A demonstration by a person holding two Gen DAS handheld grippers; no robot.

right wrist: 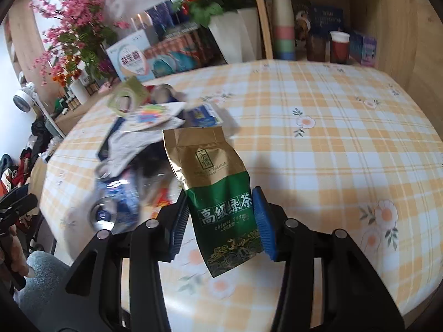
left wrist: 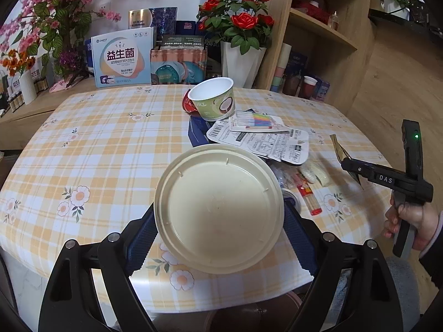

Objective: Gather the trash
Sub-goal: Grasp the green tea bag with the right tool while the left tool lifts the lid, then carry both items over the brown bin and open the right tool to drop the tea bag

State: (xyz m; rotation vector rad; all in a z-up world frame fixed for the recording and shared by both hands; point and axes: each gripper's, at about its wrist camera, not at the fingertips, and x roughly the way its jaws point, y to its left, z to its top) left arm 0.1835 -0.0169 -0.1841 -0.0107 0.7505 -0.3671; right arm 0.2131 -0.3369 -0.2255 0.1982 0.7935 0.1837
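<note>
Nearest the left wrist camera, the left tool [left wrist: 220, 227] grips a round cream lid [left wrist: 218, 207] by its two opposite edges, blue pads pressed to the rim, holding it above the near edge of the counter [left wrist: 97, 152]. Something brown and round shows below that edge, perhaps a bin, but it is too dark to be sure.

In the right wrist view, the right tool [right wrist: 220, 215] is clenched on a gold and green tea packet [right wrist: 216, 191], caught at its lower half with the gold top standing free and leaning away. The surroundings are motion-blurred, so the arm appears to be in transit. From the left camera the packet shows only as a thin gold sliver at the tip of the right tool.

Both hands are loaded, so the step in hand looks like carrying these two pieces to wherever trash is gathered. To do it well, each grip should stay firm until the piece is directly over the receptacle. The lid is held only by its rim and could pivot or slip if tilted, so it is best kept level. The packet is light and may flutter, so a low release suits it.

Further out on the counter lies the remaining trash: a red stick wrapper [left wrist: 308, 197], flattened white cartons [left wrist: 263, 141], a pack of coloured candles [left wrist: 256, 120], and the green paper cup [left wrist: 214, 98] tipped on its side.
</note>
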